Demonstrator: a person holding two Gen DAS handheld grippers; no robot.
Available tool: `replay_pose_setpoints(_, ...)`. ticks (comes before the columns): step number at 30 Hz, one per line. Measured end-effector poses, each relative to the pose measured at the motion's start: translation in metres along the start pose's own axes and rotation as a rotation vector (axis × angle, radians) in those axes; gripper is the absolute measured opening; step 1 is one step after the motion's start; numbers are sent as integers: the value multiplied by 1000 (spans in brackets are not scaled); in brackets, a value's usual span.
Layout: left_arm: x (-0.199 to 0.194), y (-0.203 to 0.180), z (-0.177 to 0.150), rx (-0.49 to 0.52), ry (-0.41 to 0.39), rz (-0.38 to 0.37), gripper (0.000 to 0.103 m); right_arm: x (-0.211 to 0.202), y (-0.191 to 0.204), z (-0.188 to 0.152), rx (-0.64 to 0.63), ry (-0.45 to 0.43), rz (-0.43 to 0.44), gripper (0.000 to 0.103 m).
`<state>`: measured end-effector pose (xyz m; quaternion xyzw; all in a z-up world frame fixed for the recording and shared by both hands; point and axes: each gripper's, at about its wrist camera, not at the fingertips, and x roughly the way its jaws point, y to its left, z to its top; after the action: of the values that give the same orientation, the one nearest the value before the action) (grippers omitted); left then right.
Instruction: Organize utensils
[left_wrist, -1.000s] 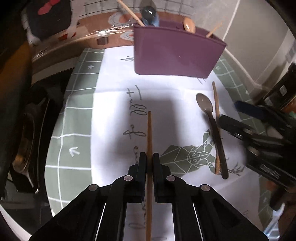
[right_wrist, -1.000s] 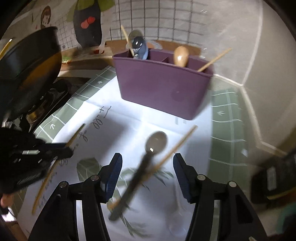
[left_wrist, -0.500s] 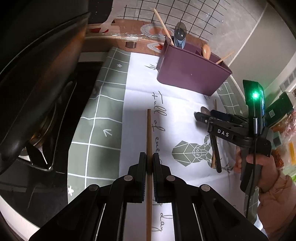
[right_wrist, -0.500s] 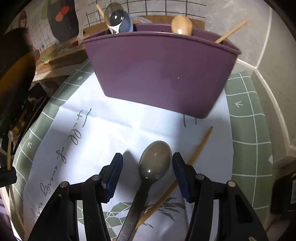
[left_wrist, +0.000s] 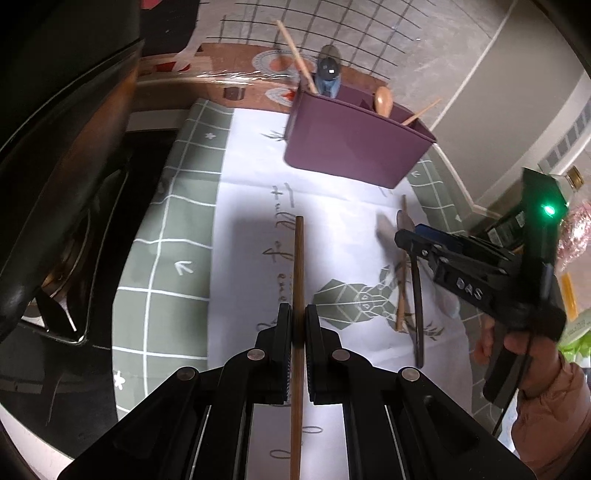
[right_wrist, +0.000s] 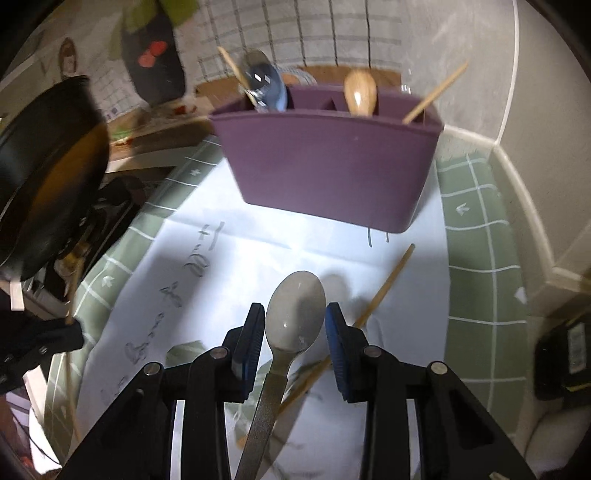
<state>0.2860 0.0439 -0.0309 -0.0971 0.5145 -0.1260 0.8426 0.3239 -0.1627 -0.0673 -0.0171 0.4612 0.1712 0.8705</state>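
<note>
The left claw (left_wrist: 298, 325) is clenched on a wooden chopstick (left_wrist: 297, 280), held above the printed mat (left_wrist: 251, 192) on the table. The right claw (right_wrist: 295, 323) straddles a grey spoon (right_wrist: 293, 321), pads at the bowl's edges; whether it grips, I cannot tell. Next, each utensil likely goes into the purple holder (right_wrist: 328, 170), aiming between the utensils already standing there. Another chopstick (right_wrist: 388, 288) lies alongside; a black pan (right_wrist: 44, 173) crowds the left.
</note>
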Motion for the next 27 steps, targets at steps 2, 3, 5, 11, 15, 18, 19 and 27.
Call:
replay_pose_setpoints(2, -2, -5, 1, 12, -8, -18, 6, -17, 7, -5, -25, -30, -10, 31)
replay_pose_setpoints(3, -4, -7, 1, 16, -13, -26, 6, -24, 11, -6, -35, -42, -12, 31)
replay_pose_setpoints(5, -8, -13, 2, 28, -33, -46, 6, -37, 19, -7, -50, -65, -20, 31)
replay_pose_setpoints(11, -22, -35, 12, 89, -88, -92, 6, -72, 34, -14, -90, -122, -35, 31)
replay_pose_setpoints(15, -34, -45, 19, 118, -123, -126, 6, -89, 41, -15, -113, -162, -65, 30)
replay_pose_setpoints(18, -45, -51, 26, 134, -144, -151, 6, -102, 44, -13, -113, -186, -75, 30)
replay_pose_setpoints(19, -49, -53, 30, 143, -150, -160, 6, -106, 45, -12, -115, -194, -82, 29)
replay_pose_setpoints(27, -103, -79, 73, 239, -299, -172, 6, -150, 50, 21, -141, -332, -122, 27)
